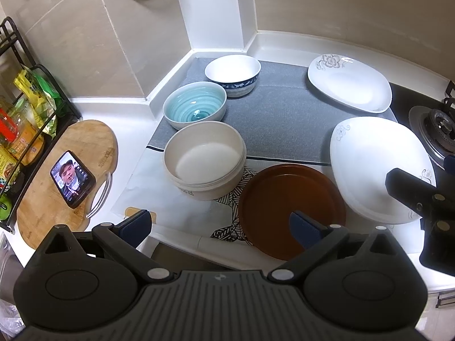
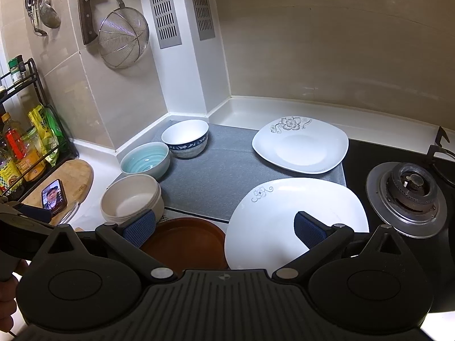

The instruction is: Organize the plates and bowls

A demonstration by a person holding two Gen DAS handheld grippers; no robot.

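Brown plate (image 2: 182, 241) half hidden behind right gripper (image 2: 224, 228); jaws apart.

Nothing readable with any certainty. A burned-in brand mark on the wooden cutting board (image 1: 68, 170), near its handle end, too blurred to spell out. Dark printed characters low on the wall of the cream bowl (image 1: 203, 159), half hidden and illegible. Printed labels on the yellow packets (image 1: 31, 91) and on the bottles (image 2: 17, 153) in the black rack, lettering too small to make out. Small overlay text on the phone screen (image 1: 72, 179), unreadable.
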